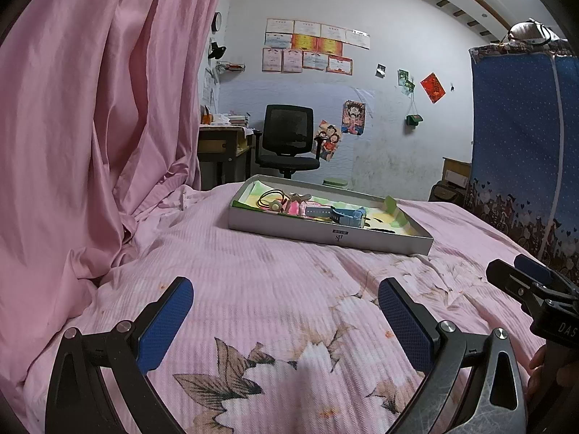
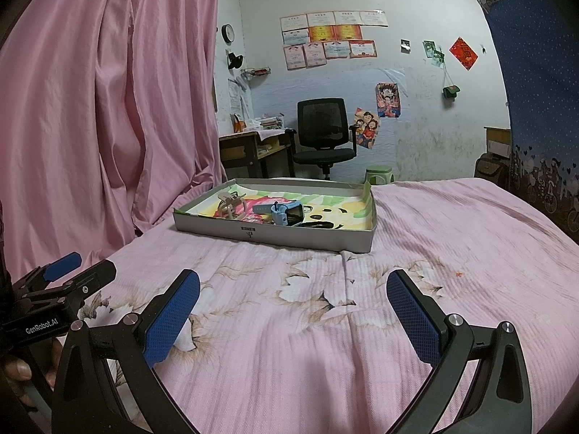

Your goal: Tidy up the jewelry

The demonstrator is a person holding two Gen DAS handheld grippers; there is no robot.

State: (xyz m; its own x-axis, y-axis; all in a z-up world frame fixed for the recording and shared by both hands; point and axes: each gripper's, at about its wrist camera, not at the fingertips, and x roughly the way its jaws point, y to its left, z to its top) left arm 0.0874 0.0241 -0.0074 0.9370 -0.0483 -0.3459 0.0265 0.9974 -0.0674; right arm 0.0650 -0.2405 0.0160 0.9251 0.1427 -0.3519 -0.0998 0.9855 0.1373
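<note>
Both wide apart, holding nothing — my left gripper [image 1: 286, 311] and right gripper [image 2: 293, 303] hover over the pink bed [image 2: 452, 238]; ahead, the tray [image 2: 275, 233] holds a blue watch [image 2: 284, 213] and hair clip [image 2: 231, 204].

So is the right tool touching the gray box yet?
Apart. In the right wrist view, the open right tool hovers over the pink bedspread, with bare bedspread between its tips and the gray box.

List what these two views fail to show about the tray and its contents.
- Left wrist: the tray near wall hides the lower part of the blue watch and whatever lies flat behind it.
- Right wrist: the beige hair claw covers items behind it; the dark piece is too small to identify.
- Both: small jewelry is unresolvable.
</note>
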